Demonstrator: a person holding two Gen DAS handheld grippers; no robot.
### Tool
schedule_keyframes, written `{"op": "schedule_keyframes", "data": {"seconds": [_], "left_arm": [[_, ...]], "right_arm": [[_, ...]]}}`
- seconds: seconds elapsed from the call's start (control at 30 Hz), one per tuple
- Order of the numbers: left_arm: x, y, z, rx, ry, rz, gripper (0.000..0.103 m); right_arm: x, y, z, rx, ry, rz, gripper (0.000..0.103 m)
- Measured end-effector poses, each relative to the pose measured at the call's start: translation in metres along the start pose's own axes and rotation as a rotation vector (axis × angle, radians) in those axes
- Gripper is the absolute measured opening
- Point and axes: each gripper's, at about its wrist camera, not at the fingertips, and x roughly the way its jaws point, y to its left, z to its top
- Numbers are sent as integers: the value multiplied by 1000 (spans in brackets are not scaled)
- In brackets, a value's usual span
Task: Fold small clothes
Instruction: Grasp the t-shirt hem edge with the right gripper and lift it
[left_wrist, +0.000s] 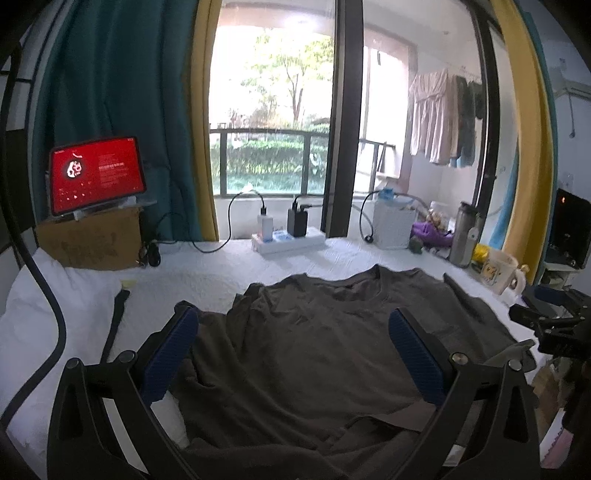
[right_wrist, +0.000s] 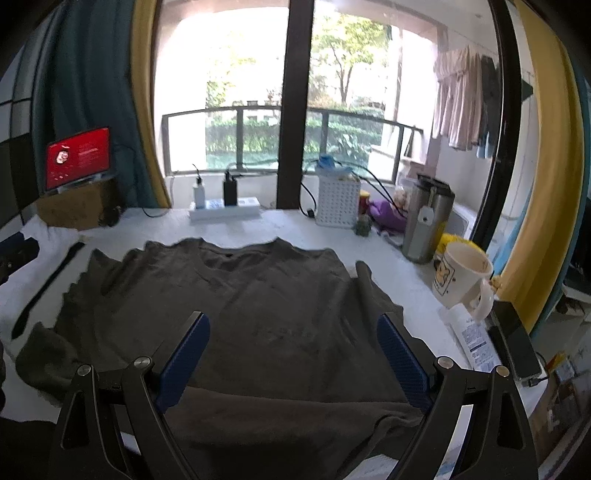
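Observation:
A dark grey T-shirt (left_wrist: 317, 339) (right_wrist: 240, 306) lies spread on the white-covered table, neckline toward the window, its bottom part folded up in a band near me. My left gripper (left_wrist: 295, 325) hovers above the shirt's left half, open, with nothing between its blue pads (left_wrist: 173, 350). My right gripper (right_wrist: 293, 332) hangs above the shirt's right half, open and empty as well. In the left wrist view the right gripper's black frame (left_wrist: 554, 317) shows at the right edge. A sleeve (right_wrist: 44, 354) lies bunched at the shirt's left side.
A white mug (right_wrist: 461, 277), a steel tumbler (right_wrist: 424, 221), a white basket (right_wrist: 338, 201) and a phone (right_wrist: 515, 343) crowd the table's right side. A power strip (left_wrist: 288, 242) with chargers sits by the window. A tablet (left_wrist: 96, 173) stands on a cardboard box at left; a black strap (left_wrist: 114, 325) lies beside the shirt.

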Motion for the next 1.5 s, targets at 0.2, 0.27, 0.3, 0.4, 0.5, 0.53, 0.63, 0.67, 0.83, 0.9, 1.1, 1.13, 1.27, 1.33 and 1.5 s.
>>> {"op": "schedule_keyframes", "data": {"seconds": [0.2,0.27,0.3,0.4,0.5,0.53,0.63,0.67,0.83,0.9,1.1,1.13,1.27,1.33,1.5], "left_arm": [[43,2,3,-13,99,14,102],[52,0,5,-5,112,22,102],[59,-1,5,0,121,31,102],[74,0,9,-11,153,48,102],[83,4,14,-10,167,80,102],[86,4,15,-8,172,90,102],[94,5,19,-2,186,121,102],[101,6,20,1,192,132,102],[116,14,27,-6,222,174,102],[119,16,29,-11,226,189,102],[128,32,29,-31,243,230,102],[129,35,29,-34,245,231,102],[133,44,30,-16,256,226,102],[136,50,31,-5,267,222,102],[144,68,35,23,266,186,102]], "right_arm": [[40,-39,4,44,61,-43,93],[57,-56,6,50,78,-61,93],[64,-64,7,52,88,-69,93],[88,-86,11,67,120,-62,93],[114,-102,19,62,132,-31,93],[123,-106,21,58,135,-23,93],[153,-116,28,33,171,4,82],[163,-119,30,23,183,5,74],[207,-128,40,-12,260,60,71],[224,-131,42,-13,294,96,71],[249,-128,38,-58,344,163,28],[249,-131,38,-52,351,163,8],[236,-147,37,-46,333,53,3],[222,-155,41,-20,298,-12,3],[181,-165,55,5,217,-175,3]]}}
